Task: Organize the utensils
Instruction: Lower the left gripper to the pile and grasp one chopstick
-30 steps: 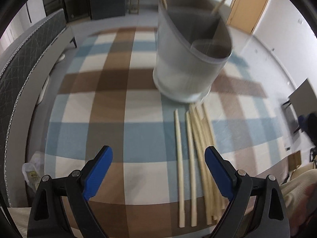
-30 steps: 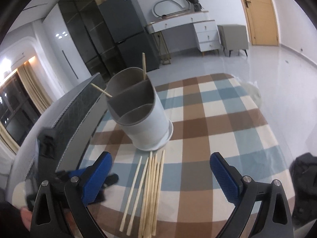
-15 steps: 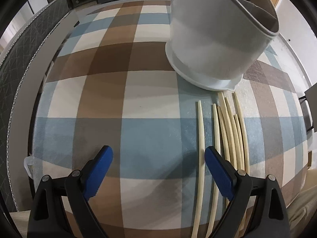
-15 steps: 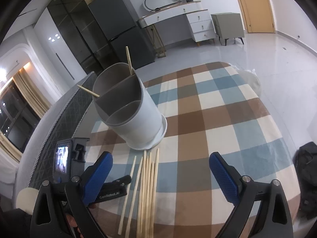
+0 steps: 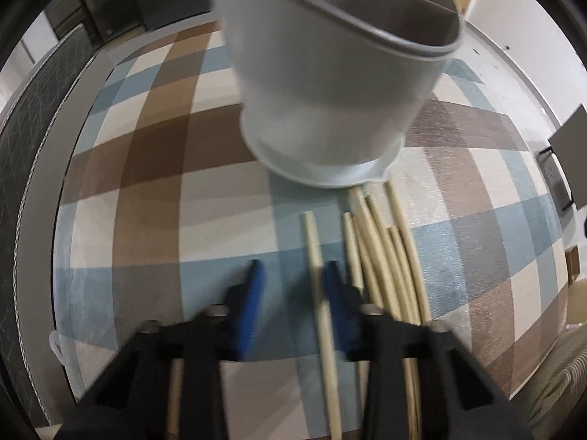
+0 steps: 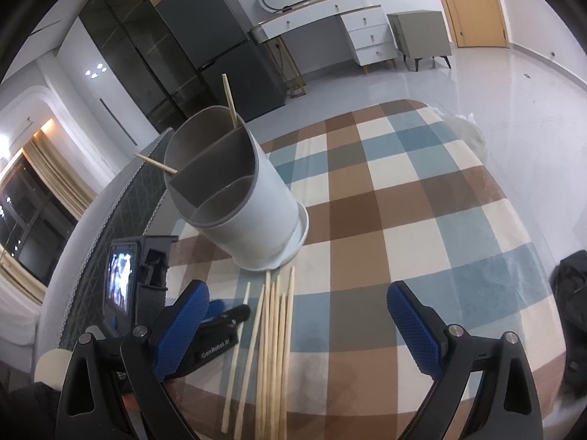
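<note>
A white utensil holder (image 5: 330, 84) with grey divided compartments stands on the checked tablecloth (image 5: 146, 183); it also shows in the right wrist view (image 6: 242, 201) with two chopsticks (image 6: 230, 101) in it. Several loose chopsticks (image 5: 381, 256) lie in front of it, seen too in the right wrist view (image 6: 273, 344). My left gripper (image 5: 291, 293) is low over the cloth, its jaws partly closed around the leftmost chopstick (image 5: 319, 293), blurred by motion. It also shows in the right wrist view (image 6: 220, 311). My right gripper (image 6: 297, 322) is wide open and empty, above the chopsticks.
A grey padded headboard or sofa edge (image 6: 121, 212) runs along the table's left side. A fridge (image 6: 216, 51) and a white dresser (image 6: 348, 36) stand across the room. The table edge (image 6: 513, 190) drops off to the floor at right.
My left gripper has dropped to the cloth, moved right over the leftmost chopstick, and its jaws have narrowed from wide open. My right gripper has barely moved.
</note>
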A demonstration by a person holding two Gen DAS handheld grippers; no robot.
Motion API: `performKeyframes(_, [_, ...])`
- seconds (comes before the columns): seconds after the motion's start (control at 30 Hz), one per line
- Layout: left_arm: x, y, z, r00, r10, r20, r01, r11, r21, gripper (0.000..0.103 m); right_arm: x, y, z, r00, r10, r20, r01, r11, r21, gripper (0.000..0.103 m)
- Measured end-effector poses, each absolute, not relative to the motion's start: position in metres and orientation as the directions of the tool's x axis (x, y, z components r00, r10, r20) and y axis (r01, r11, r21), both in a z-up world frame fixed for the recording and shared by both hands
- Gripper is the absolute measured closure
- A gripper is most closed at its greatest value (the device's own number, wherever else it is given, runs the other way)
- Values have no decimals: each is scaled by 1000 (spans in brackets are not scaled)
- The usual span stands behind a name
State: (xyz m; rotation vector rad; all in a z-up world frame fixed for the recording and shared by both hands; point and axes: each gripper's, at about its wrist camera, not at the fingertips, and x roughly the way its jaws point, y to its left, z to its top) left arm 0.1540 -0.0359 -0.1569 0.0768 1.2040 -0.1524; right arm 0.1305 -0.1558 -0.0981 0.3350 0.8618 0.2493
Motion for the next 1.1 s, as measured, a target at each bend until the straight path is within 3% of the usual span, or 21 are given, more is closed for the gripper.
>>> performKeyframes(0.03, [153,-38,-157,349,-93,-933,168,985,-35,101,131,-156,-98,626,347,-698,-78,919,386,5])
performKeyframes(0.3, [150,-26,-147,321,-244,-915,131,968,-212,102,135,-149,-109,595,320,-738,-70,935,349,13])
performKeyframes(0.5, [137,-6,-121,343,-327,-881,96,945,-313,102,135,-141,-124,539,310,-783,-61,942,331,34])
performKeyframes(0.87, [150,21,-115,337,-362,-869,75,930,-358,102,151,-115,-148,444,264,-857,-116,965,237,65])
performKeyframes(1.1, [161,41,-125,335,-347,-876,21,932,-361,102,176,-86,-172,385,193,-903,-171,976,136,74])
